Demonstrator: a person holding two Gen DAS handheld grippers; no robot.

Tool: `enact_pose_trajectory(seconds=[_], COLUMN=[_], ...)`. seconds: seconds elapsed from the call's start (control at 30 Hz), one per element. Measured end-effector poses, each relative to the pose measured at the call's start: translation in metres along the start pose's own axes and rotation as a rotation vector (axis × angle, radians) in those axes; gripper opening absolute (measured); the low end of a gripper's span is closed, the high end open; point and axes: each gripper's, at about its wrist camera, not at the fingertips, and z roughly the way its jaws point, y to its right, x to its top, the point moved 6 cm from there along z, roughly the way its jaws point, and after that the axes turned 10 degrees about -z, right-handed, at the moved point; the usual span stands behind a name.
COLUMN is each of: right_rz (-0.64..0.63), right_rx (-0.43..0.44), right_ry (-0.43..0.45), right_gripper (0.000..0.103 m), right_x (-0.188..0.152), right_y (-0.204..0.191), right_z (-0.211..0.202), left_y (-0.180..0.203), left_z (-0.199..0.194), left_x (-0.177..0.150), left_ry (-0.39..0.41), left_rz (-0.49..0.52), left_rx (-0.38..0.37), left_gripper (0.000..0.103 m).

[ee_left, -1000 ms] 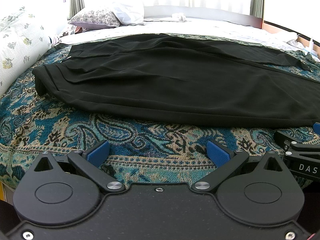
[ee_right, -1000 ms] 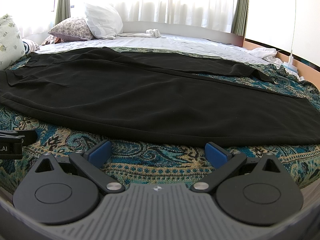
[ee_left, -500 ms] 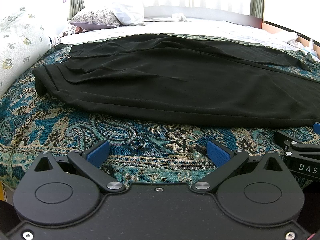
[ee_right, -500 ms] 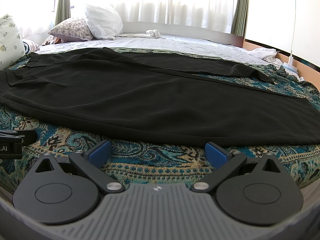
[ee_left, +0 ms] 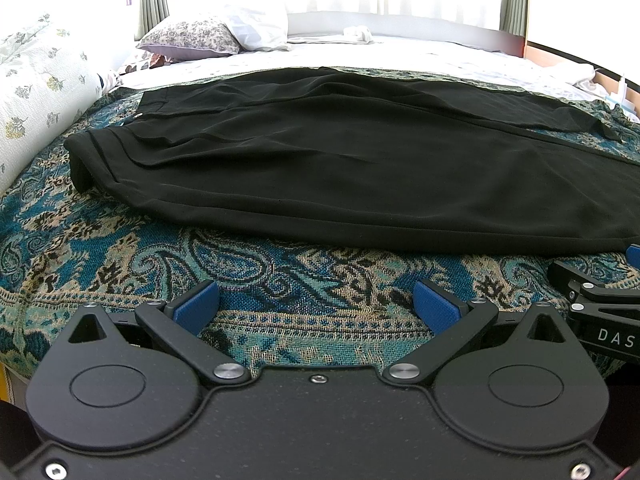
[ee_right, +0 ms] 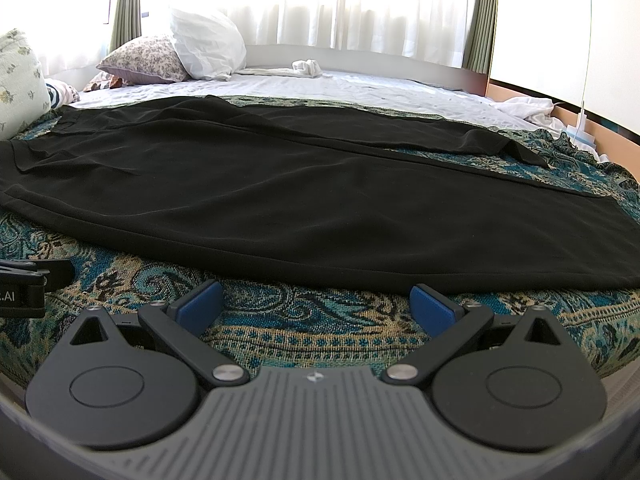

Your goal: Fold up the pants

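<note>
The pants (ee_left: 360, 168) lie spread flat across the bed (ee_left: 280, 280), waist toward the left, legs running right, one leg laid partly over the other. The near edge sits just beyond both tools. The left tool (ee_left: 316, 304) is wide and empty, low over the patterned spread; the right tool (ee_right: 316, 304) is likewise wide and empty, beside it.

The cloth looks thin, soft and drapey, probably light and a little slippery, so it would sag and slide if lifted by one point. Best holds seem to be the firmer parts: the waistband (ee_left: 86, 160) for the left tool and the hem (ee_right: 592, 240) for the right, pinching both layers together.
</note>
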Motion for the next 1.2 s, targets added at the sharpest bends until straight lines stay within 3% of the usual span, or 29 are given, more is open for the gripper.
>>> enact_pose_trajectory(seconds=[0.9, 0.97, 1.07, 1.2], right_rz=[-0.001, 0.009, 0.022, 0.055], right_rx=[-0.019, -0.024, -0.007, 0.011], right_ry=[-0.001, -0.013, -0.052, -0.062], right_gripper=[0.103, 0.103, 0.103, 0.103], right_x=[-0.001, -0.002, 0.008, 0.017], right_y=[-0.003, 0.000, 0.001, 0.009], right_z=[-0.003, -0.006, -0.002, 0.005], left_y=[0.006, -0.001, -0.024, -0.069], left_z=[-0.015, -0.019, -0.025, -0.026], left_x=[0.007, 0.013, 0.029, 0.055], left_ry=[0.022, 0.014, 0.070, 0.127], left_rz=[-0.014, -0.038, -0.102, -0.179], left_rx=[-0.011, -0.029, -0.059, -0.010], left_gripper=[0.103, 0.103, 0.102, 0.097])
